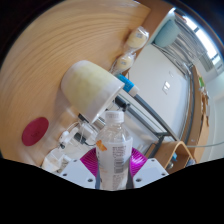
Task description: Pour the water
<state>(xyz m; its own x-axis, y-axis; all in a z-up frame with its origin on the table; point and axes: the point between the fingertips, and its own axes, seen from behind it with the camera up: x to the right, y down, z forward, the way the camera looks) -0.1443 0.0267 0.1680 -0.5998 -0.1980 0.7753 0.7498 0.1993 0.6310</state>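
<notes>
Wood grain of the table (40,60) filled the left side, tilted steeply, which suggested the gripper (114,170) was rolled over for a pour. A red disc (36,128) lay on the wood at the left. Next came a cream cup (93,88), seemingly lying on its side just beyond the fingers, probably the vessel meant to receive the water. A clear water bottle (115,150) with a white cap stood between the pink pads (92,160), which pressed on its sides, so the fingers were pinching it. Further right, another bottle (133,45) sat near the table's edge. Judging by the slanted horizon, the hand holding the tool was leaned sideways, wrist rotated.
</notes>
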